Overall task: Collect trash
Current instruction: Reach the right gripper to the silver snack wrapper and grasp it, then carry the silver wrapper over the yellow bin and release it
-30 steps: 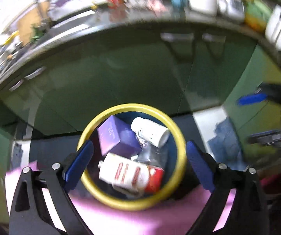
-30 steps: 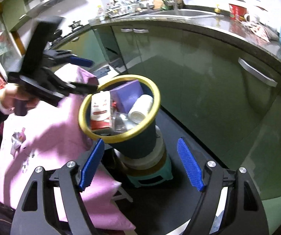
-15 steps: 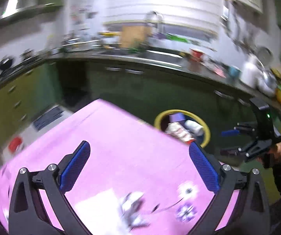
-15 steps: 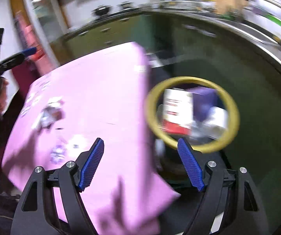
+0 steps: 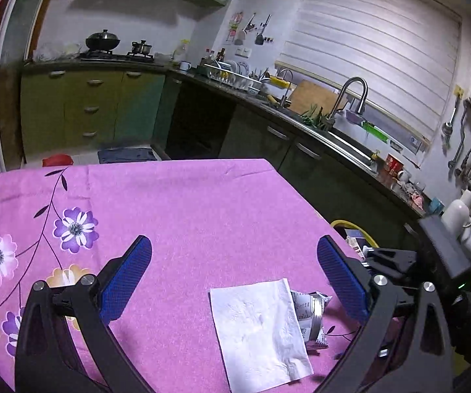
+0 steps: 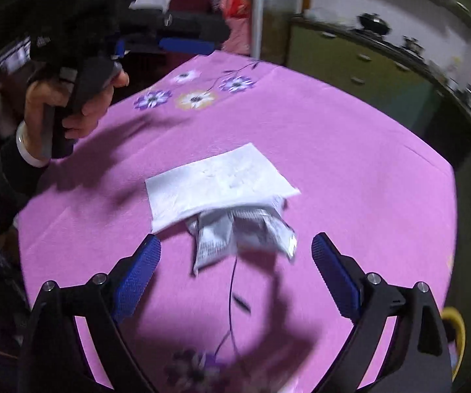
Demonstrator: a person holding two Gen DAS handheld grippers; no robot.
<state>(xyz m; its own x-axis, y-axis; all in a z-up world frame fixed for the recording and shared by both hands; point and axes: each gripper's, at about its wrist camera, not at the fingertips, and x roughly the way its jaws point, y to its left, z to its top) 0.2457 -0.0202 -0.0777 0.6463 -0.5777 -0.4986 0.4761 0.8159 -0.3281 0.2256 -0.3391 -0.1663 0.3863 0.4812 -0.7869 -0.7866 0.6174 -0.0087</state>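
A white paper napkin (image 5: 261,330) lies flat on the pink flowered tablecloth (image 5: 176,216), partly covering a crumpled silver wrapper (image 5: 312,314). My left gripper (image 5: 233,278) is open and empty above the cloth, the napkin just right of its middle. In the right wrist view the napkin (image 6: 215,183) and wrapper (image 6: 235,235) lie just ahead of my open, empty right gripper (image 6: 235,281). The yellow-rimmed trash bin (image 5: 355,232) stands beyond the table's right edge, holding several items; its rim also shows in the right wrist view (image 6: 458,330).
Dark green kitchen cabinets and a counter with a sink (image 5: 340,131) run behind the table. A stove with a wok (image 5: 102,41) is at the back left. The left hand and gripper show in the right wrist view (image 6: 81,75).
Both grippers swung away from above the trash bin to over the table. The napkin and wrapper are now close in front of both, and the bin sits at the side.
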